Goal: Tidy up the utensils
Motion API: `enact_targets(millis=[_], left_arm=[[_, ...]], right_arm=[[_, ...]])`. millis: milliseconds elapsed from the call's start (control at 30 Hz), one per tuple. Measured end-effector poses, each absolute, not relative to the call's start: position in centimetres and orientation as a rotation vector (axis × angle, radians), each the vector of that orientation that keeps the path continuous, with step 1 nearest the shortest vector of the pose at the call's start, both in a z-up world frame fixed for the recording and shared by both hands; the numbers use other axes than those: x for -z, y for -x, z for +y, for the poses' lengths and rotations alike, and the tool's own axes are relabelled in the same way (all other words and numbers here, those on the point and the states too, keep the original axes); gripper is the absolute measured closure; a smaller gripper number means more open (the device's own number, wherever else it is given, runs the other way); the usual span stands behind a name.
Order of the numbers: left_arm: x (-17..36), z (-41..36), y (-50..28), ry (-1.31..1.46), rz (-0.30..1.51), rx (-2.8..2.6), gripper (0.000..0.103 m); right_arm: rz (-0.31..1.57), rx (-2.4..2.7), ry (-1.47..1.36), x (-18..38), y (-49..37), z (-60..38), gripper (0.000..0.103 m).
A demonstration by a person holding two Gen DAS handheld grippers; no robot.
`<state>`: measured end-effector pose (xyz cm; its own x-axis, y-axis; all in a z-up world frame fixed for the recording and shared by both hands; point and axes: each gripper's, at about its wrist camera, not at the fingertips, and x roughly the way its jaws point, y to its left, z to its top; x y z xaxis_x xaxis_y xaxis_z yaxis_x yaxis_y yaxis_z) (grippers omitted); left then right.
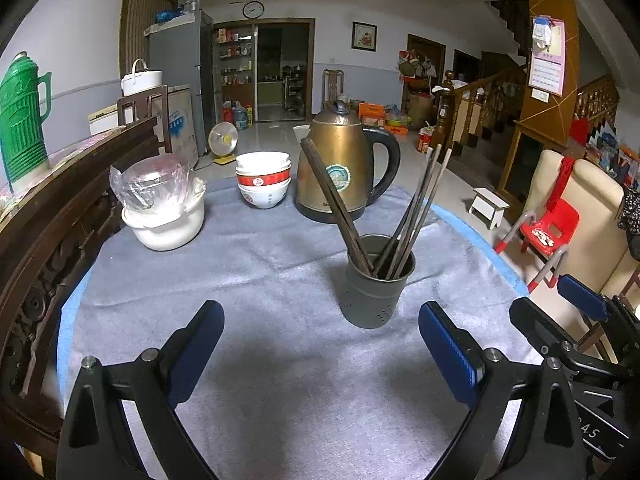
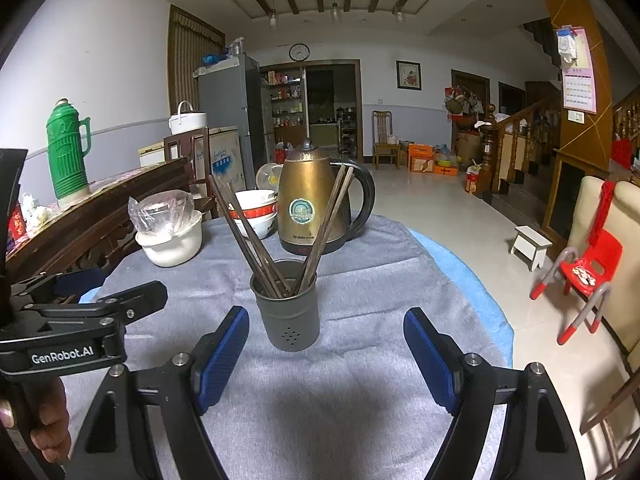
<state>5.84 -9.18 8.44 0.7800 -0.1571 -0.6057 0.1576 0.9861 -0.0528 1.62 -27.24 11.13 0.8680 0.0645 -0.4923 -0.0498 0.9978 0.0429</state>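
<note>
A dark grey metal holder cup (image 1: 376,282) stands upright on the grey cloth, with several dark wooden chopsticks (image 1: 416,204) fanning out of it. It also shows in the right wrist view (image 2: 288,308), with its chopsticks (image 2: 244,232). My left gripper (image 1: 320,322) is open and empty, low over the cloth just before the cup. My right gripper (image 2: 326,330) is open and empty, with the cup just beyond its fingertips. The right gripper also shows at the right edge of the left wrist view (image 1: 560,312).
A brass kettle (image 1: 344,168), stacked bowls (image 1: 263,178) and a white pot with a plastic-wrapped lid (image 1: 162,208) stand behind the cup. A carved wooden sideboard (image 1: 60,216) with a green thermos (image 1: 20,120) runs along the left. A red child's chair (image 2: 588,272) stands off the table's right edge.
</note>
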Motion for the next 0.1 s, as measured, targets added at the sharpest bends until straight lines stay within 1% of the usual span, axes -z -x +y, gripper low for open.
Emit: enact_targets(millis=[100], left_arm=[[-8.55, -9.52, -5.76, -0.012, 0.650, 0.176, 0.005]], right_arm=[[0.516, -0.059, -0.030, -11.01, -1.61, -27.26, 0.021]])
